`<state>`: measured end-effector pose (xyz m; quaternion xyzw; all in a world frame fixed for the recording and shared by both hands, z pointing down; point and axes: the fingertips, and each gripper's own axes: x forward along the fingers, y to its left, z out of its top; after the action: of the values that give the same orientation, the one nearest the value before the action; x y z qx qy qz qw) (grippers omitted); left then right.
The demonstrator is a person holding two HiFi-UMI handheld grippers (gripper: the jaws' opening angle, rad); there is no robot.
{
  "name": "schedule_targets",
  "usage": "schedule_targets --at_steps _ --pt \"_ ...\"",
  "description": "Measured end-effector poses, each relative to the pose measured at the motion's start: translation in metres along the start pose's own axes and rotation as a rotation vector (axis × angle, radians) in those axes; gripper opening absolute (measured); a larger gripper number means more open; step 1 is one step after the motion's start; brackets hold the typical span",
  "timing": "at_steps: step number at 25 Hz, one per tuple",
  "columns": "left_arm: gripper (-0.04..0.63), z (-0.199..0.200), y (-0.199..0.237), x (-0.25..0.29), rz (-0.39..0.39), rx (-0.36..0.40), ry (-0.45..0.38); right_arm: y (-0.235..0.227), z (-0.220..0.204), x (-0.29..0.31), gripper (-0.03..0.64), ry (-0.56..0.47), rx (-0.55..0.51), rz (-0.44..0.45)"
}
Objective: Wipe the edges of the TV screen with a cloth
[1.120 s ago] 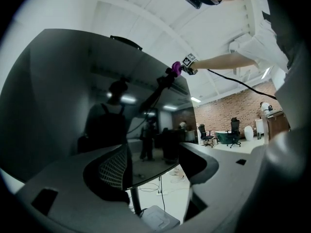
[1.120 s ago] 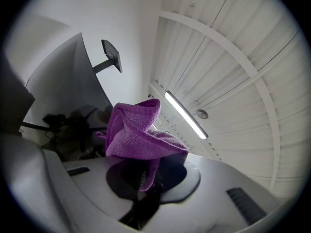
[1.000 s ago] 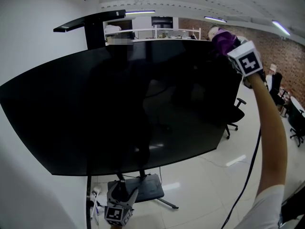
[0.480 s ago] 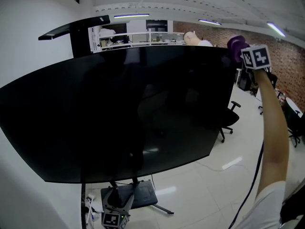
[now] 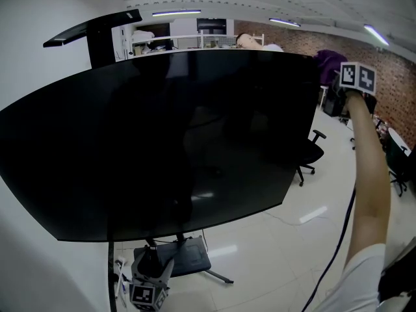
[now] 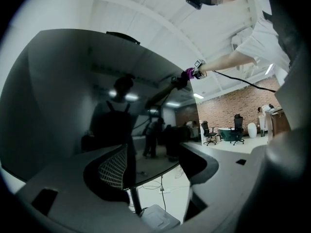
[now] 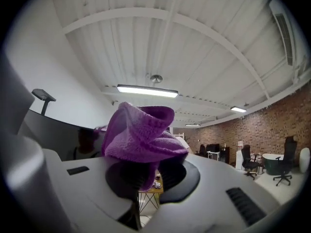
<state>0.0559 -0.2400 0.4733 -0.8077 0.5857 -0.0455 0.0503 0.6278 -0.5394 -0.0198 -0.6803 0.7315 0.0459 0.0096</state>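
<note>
A large black TV screen on a floor stand fills the head view. A bunched purple cloth sits at the screen's top right corner, and my right gripper is shut on it at arm's length. In the right gripper view the cloth bulges out of the closed jaws of the right gripper, with the dark screen to its left. My left gripper hangs low beneath the screen's bottom edge, open and empty. It looks up at the screen.
The TV stand's base rests on the glossy floor below the screen. A black office chair stands behind the right edge. A cable hangs from my right arm. A white wall is at left, a brick wall at far right.
My right gripper has carried the purple cloth rightward along the top edge to the top right corner. The left gripper sits lower in the head view.
</note>
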Motion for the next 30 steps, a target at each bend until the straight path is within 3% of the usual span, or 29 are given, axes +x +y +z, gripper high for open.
schedule_targets --at_steps 12,22,26,30 --pt "0.314 -0.011 -0.021 -0.007 -0.046 -0.03 0.019 0.018 -0.188 0.002 0.057 0.148 0.089 0.2" --pt "0.314 -0.023 -0.038 0.003 -0.085 -0.069 0.034 0.024 -0.312 -0.001 0.057 0.179 0.147 0.224" --pt "0.313 -0.025 -0.035 0.006 -0.064 -0.1 0.031 0.026 -0.367 -0.003 0.057 0.204 0.131 0.21" --pt "0.298 -0.017 -0.033 0.008 -0.035 -0.071 0.0 0.026 -0.438 -0.008 0.055 0.256 0.13 0.171"
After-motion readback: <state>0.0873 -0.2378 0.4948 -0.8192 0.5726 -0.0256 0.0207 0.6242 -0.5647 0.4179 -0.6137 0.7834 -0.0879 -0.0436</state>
